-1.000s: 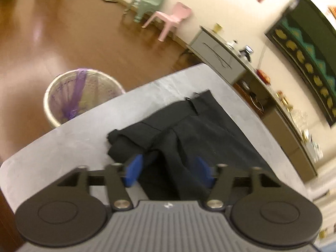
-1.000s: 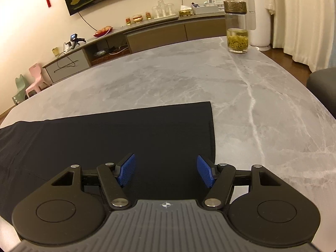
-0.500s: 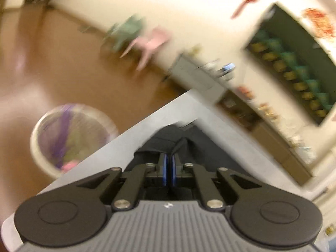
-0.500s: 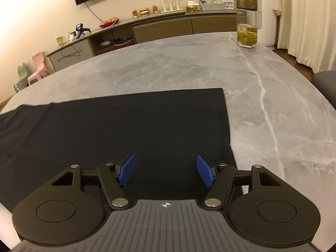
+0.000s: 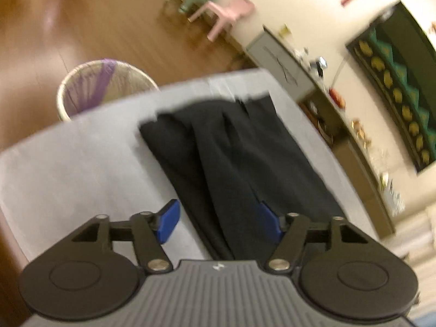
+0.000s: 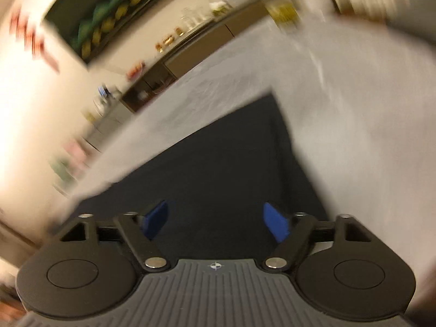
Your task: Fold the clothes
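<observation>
Here the left gripper (image 5: 219, 222) is being opened, its blue pads standing wide apart over the near edge of the black garment (image 5: 231, 158), with cloth lying beneath and between the jaws but nothing being pinched; one pad is being held over bare table, the other over fabric. From these jaws the garment is stretching straight ahead, its long axis running away from the fingers toward the far table edge, where rumpled folds are being shown. The right gripper (image 6: 215, 222) is likewise being opened, wider still, with the flat dark cloth (image 6: 218, 163) under and ahead of its jaws and nothing gripped; a clean square corner is lying ahead and to the right of its fingers. The left gripper is judged to be the nearer to the bunched end, the right to the flat end. Outward, the grey marble table (image 5: 81, 150) is being seen around the cloth, then a lined wastebasket (image 5: 103, 87) on the wooden floor, small plastic chairs (image 5: 218, 5) and a low sideboard (image 5: 354, 141) along the wall; the right view is being blurred
</observation>
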Demonstrator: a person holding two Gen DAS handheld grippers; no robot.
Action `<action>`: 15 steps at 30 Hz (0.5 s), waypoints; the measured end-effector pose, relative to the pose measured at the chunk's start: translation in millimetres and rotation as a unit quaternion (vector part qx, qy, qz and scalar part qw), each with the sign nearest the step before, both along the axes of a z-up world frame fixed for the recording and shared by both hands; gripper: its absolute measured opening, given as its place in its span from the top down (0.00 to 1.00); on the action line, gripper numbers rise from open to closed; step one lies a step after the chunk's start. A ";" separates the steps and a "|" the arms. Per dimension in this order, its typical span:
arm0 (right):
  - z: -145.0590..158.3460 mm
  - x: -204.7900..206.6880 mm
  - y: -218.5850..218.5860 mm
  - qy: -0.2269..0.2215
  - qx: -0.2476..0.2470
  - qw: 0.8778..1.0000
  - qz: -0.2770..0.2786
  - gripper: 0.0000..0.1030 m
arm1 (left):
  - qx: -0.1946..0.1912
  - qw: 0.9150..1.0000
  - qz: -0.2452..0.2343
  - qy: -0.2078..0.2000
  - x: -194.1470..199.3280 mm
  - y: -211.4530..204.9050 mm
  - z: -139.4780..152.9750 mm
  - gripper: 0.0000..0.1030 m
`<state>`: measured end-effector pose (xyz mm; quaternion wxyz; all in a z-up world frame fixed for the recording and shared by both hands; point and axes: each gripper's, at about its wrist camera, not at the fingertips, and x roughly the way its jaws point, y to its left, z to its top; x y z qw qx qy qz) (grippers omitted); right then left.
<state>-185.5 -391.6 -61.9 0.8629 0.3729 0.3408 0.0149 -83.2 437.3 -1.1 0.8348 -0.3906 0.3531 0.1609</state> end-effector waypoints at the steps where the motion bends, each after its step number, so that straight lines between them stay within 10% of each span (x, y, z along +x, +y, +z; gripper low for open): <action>1: -5.5 -10.9 4.7 0.008 0.016 1.000 -0.003 0.16 | -0.009 1.000 -0.002 0.008 3.7 -1.8 -5.8 0.31; 7: -11.8 -51.7 18.7 0.040 0.038 0.996 -0.072 0.15 | -0.012 1.000 -0.025 0.002 20.5 -12.6 -16.7 0.23; 15: -0.6 -36.8 21.8 0.074 -0.128 0.987 -0.066 0.16 | -0.042 0.999 -0.028 -0.015 27.9 -8.5 -22.9 0.23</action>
